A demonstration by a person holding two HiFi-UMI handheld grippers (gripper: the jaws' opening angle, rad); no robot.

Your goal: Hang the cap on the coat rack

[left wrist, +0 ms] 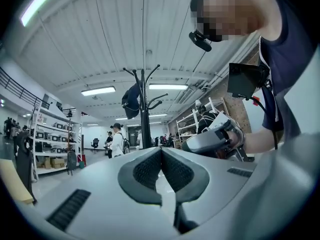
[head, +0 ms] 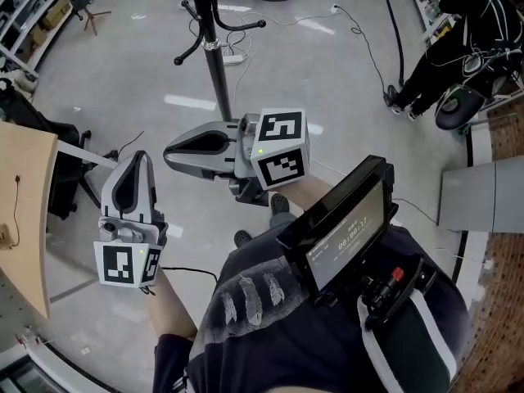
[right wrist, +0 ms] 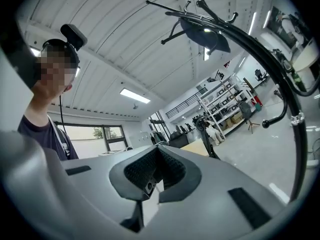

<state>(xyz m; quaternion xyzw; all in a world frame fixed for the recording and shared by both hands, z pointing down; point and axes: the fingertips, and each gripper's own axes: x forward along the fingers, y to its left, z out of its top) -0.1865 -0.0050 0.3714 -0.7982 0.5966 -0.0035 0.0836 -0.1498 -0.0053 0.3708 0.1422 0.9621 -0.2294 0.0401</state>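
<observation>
A dark cap (left wrist: 131,100) hangs from an upper hook of the black coat rack (left wrist: 144,115). The right gripper view sees the same cap (right wrist: 205,36) from below, on the rack (right wrist: 280,79). In the head view only the rack's pole (head: 217,64) and lower hooks show. My left gripper (head: 139,160) is held low at the left, pointing away from me, shut and empty (left wrist: 161,151). My right gripper (head: 168,151) points left in front of the pole's foot, also shut with nothing in it (right wrist: 157,151). Both are well clear of the cap.
A wooden tabletop (head: 24,211) stands at the left. A person in black (head: 442,39) crouches at the far right. Cables (head: 360,31) run over the glossy floor. Shelving (left wrist: 52,144) and people (left wrist: 117,139) stand beyond the rack. A screen (head: 348,228) hangs at my chest.
</observation>
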